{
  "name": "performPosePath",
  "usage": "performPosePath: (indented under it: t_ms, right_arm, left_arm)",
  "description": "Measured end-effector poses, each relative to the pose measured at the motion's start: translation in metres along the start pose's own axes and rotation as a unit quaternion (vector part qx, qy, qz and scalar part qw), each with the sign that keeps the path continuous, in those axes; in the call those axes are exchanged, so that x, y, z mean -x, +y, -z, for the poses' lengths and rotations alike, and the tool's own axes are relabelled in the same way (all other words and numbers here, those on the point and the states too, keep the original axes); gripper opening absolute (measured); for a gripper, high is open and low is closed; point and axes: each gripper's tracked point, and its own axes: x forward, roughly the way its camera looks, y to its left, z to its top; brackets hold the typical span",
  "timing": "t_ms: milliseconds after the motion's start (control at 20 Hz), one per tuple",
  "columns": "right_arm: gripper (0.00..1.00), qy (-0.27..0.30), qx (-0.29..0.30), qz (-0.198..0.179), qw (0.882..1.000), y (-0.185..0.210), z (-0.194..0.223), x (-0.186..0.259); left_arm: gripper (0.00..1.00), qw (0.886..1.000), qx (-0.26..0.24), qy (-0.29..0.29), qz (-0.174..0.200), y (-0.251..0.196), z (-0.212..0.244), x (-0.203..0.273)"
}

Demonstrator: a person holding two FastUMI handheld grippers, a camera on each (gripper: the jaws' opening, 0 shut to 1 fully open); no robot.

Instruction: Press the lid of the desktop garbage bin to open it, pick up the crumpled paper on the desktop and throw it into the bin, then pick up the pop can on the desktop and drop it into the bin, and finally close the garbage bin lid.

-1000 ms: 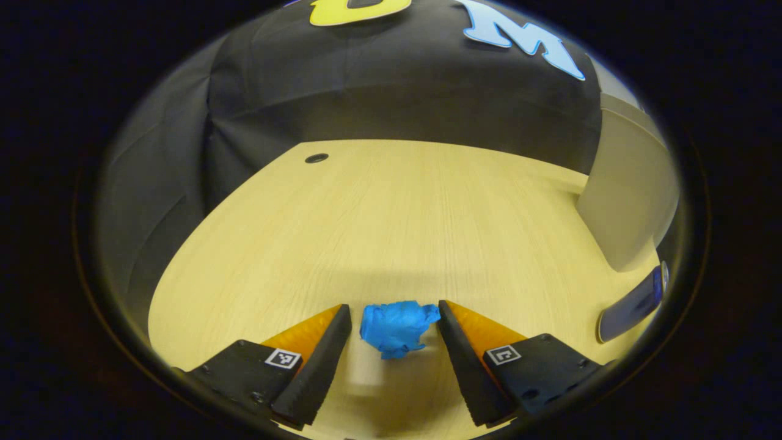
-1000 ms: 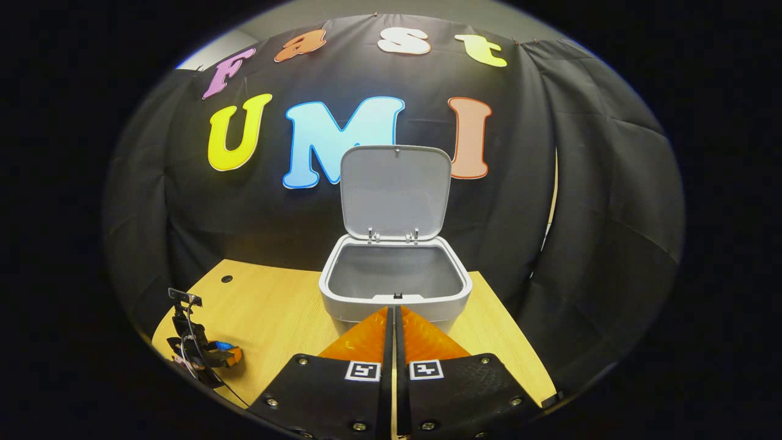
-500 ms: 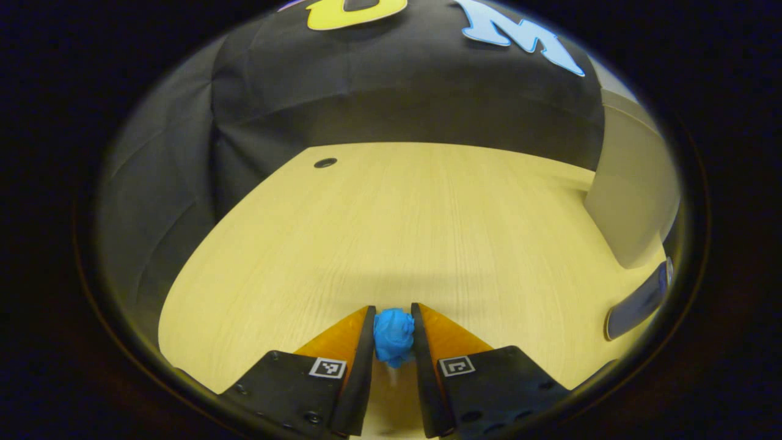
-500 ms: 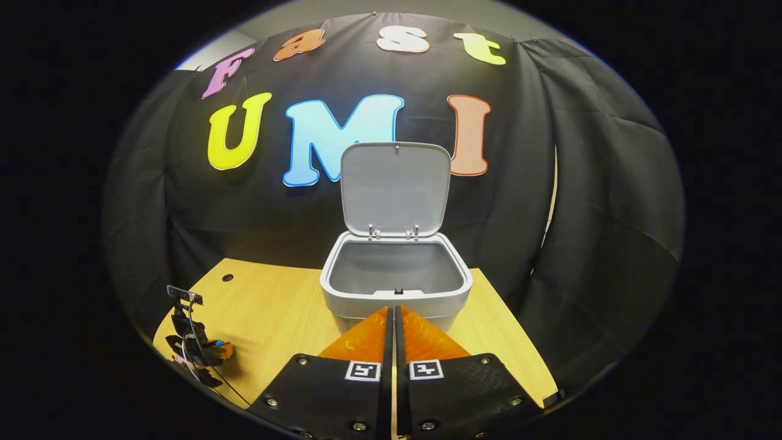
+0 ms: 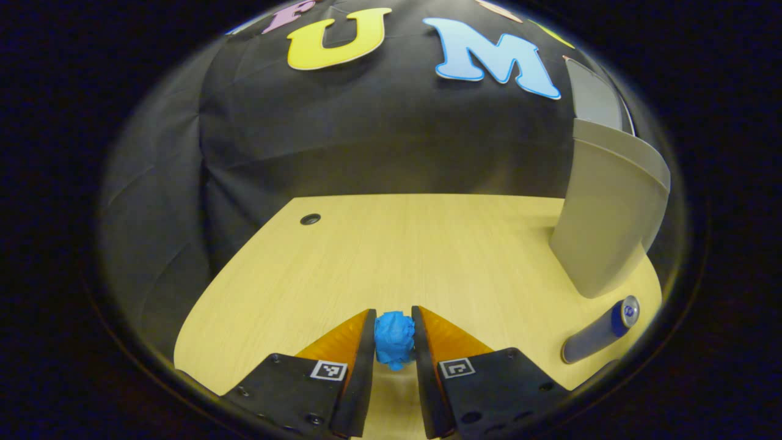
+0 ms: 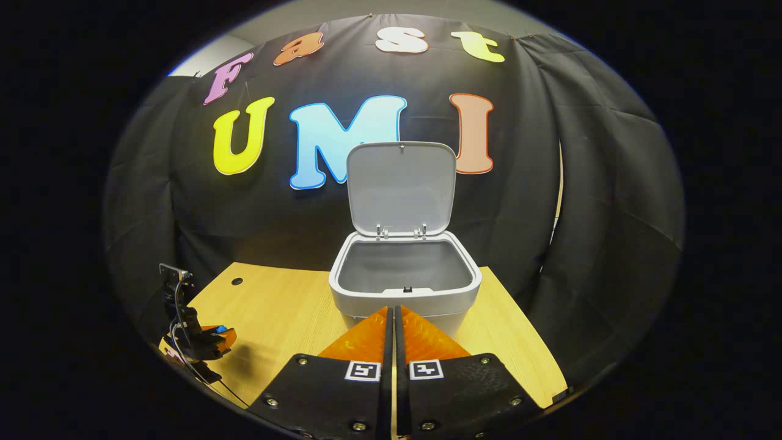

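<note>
A crumpled blue paper ball (image 5: 394, 338) is pinched between both fingers of my left gripper (image 5: 394, 339), held a little above the wooden desk (image 5: 397, 250). The grey bin (image 6: 406, 284) stands open ahead of my right gripper (image 6: 394, 318), its lid (image 6: 402, 186) upright against the wall; the bin's side (image 5: 605, 214) rises at the right in the left gripper view. A blue pop can (image 5: 602, 330) lies on its side just below the bin. My right gripper is shut with nothing in it. The left gripper (image 6: 204, 339) with a bit of blue paper shows far left in the right gripper view.
A round cable hole (image 5: 310, 219) sits near the desk's far left corner. Black cloth walls close in behind and on both sides. Bare desk stretches between my left gripper and the bin.
My left gripper closed on the blue paper ball and has lifted it off the desk, tilting up. The right gripper stayed nearly still.
</note>
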Motion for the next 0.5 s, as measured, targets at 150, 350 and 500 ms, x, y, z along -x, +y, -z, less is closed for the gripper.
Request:
performPosePath:
  t_ms: [150,350,500]
  right_arm:
    - [0.03,0.001,-0.006,0.0,1.0,-0.004,0.005,0.002]
    - [0.03,0.001,-0.013,0.003,1.0,-0.014,0.01,0.007]
    - [0.03,0.002,-0.024,0.008,1.0,-0.02,0.015,0.01]
  left_arm:
    - [0.41,0.999,0.001,-0.029,0.019,-0.022,-0.036,0.01]
    - [0.43,0.996,0.001,-0.077,0.051,-0.06,-0.095,0.024]
    - [0.43,0.99,-0.006,-0.112,0.088,-0.102,-0.138,0.035]
